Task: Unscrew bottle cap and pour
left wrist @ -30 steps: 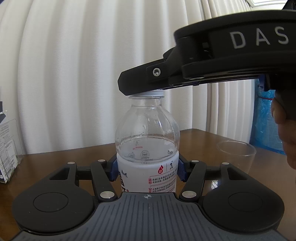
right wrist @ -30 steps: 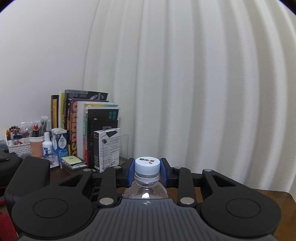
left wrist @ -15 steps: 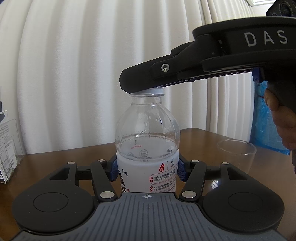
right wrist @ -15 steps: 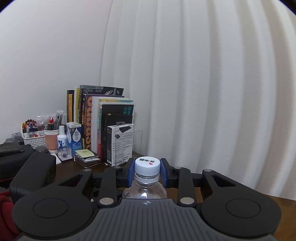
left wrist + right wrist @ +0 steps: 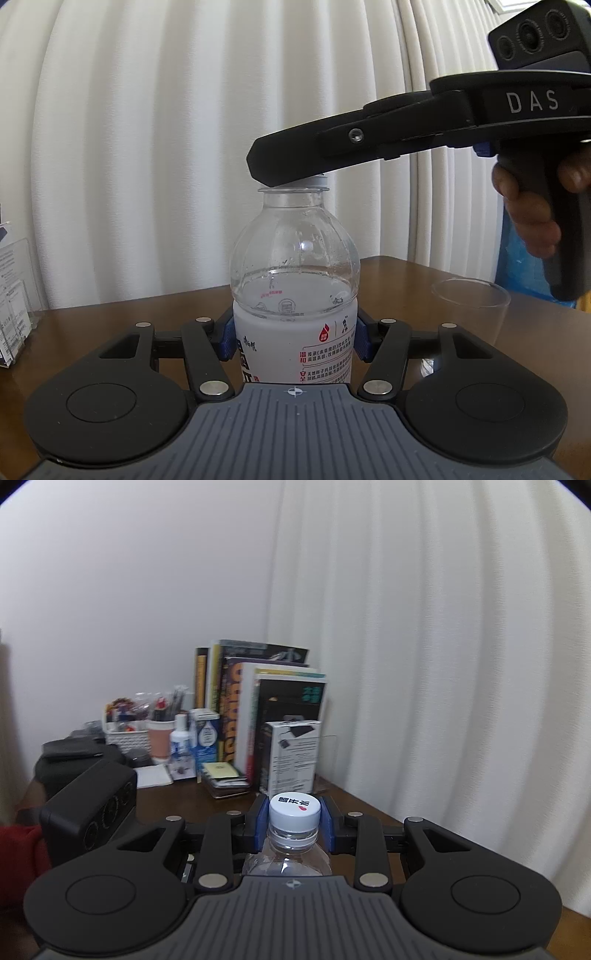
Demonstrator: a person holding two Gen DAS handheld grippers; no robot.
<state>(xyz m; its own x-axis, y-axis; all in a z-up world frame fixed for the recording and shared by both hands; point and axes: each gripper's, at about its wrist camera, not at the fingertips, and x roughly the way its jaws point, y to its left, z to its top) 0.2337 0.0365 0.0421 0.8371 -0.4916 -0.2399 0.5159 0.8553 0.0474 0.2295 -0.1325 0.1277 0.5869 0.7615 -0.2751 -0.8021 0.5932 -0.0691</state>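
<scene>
A clear water bottle (image 5: 294, 258) with a white label stands upright on the brown table, partly full. My left gripper (image 5: 294, 341) is shut on its labelled body, blue pads pressing both sides. The white cap (image 5: 294, 809) sits on the bottle's neck, and my right gripper (image 5: 294, 818) is shut on it from both sides. In the left wrist view the right gripper's black fingers (image 5: 288, 162) cover the cap from the right, held by a hand (image 5: 532, 225). A clear plastic cup (image 5: 471, 299) stands empty to the right of the bottle.
Books (image 5: 258, 705), a white box (image 5: 291, 757), a basket of pens (image 5: 127, 731) and small bottles stand at the table's far left end. White curtains (image 5: 147, 147) hang behind the table. A blue bag (image 5: 517, 273) lies beyond the cup.
The right gripper has swung around the cap, its handle and hand moving right and up in the left wrist view; the books drift right in its own view. Bottle and left gripper stay still.
</scene>
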